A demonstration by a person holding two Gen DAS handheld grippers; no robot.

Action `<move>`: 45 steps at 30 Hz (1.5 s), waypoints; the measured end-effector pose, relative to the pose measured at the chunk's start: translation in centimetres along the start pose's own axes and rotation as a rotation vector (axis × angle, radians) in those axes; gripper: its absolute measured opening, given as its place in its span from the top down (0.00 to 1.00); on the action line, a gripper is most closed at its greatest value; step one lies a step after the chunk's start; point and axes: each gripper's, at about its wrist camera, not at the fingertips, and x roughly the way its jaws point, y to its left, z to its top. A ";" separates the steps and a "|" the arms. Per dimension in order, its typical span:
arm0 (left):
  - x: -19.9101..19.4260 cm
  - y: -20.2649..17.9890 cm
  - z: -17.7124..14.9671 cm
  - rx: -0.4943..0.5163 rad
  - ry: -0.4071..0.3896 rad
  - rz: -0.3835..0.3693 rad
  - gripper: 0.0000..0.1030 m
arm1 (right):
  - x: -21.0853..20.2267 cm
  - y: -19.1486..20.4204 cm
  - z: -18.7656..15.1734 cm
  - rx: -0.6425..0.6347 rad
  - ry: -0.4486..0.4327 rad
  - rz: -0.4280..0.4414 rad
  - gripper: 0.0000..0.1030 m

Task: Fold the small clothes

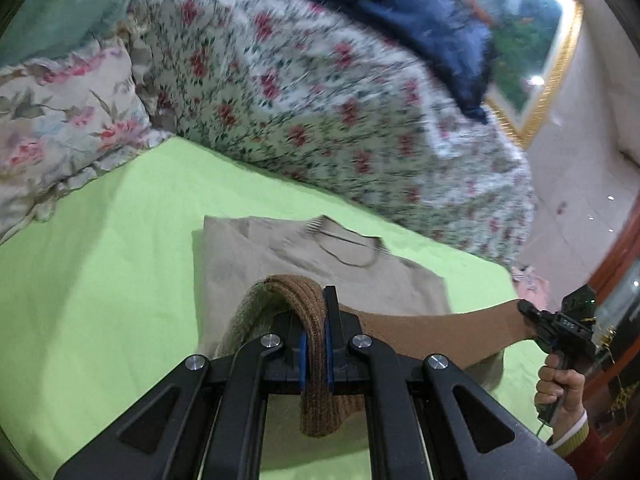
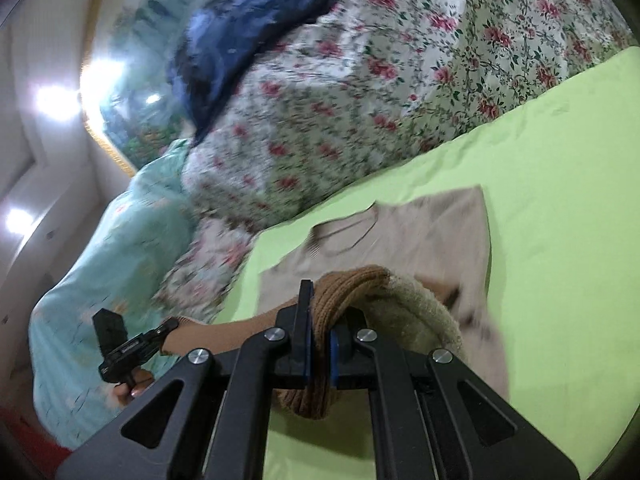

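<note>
Beige sweater [image 1: 256, 256] lies collar-away on the green sheet [image 1: 100, 280], both tools, left tool [image 1: 316, 344] and right tool [image 2: 318, 350], pinching its hem

We see black grippers, left [image 1: 316, 344] and right [image 2: 320, 344], with blue pads, silver screws; one hand [image 1: 560, 392] wears a red sleeve with yellow cuff.

I see a lime-green bed sheet [image 1: 120, 240] spread flat across the bed. Behind it a floral quilt [image 1: 320, 92] is heaped up, with a dark blue blanket [image 1: 432, 20] lying on top. A ruffled floral pillow [image 1: 60, 128] sits at the quilt's left end, and a gold-framed landscape painting [image 1: 536, 64] hangs on the wall. In my right view there's a teal duvet [image 2: 112, 248] bunched beside the quilt.
</note>
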 end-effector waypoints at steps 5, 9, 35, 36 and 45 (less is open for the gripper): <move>7.7 2.8 2.8 -0.024 0.061 0.057 0.95 | 5.7 -2.7 3.5 0.022 0.021 -0.055 0.93; 12.8 5.0 3.3 -0.050 0.119 0.095 0.95 | 10.1 -4.9 4.9 0.011 0.057 -0.122 0.93; 18.3 -1.4 -5.4 0.215 0.338 0.016 0.53 | 19.2 0.3 -4.7 -0.444 0.534 -0.145 0.61; 18.6 -0.2 -4.6 0.196 0.330 0.038 0.60 | 19.4 -1.1 -3.5 -0.400 0.500 -0.172 0.62; 16.1 9.8 -0.7 -0.035 0.267 0.067 0.98 | 11.4 -11.7 2.0 0.131 0.081 -0.323 0.64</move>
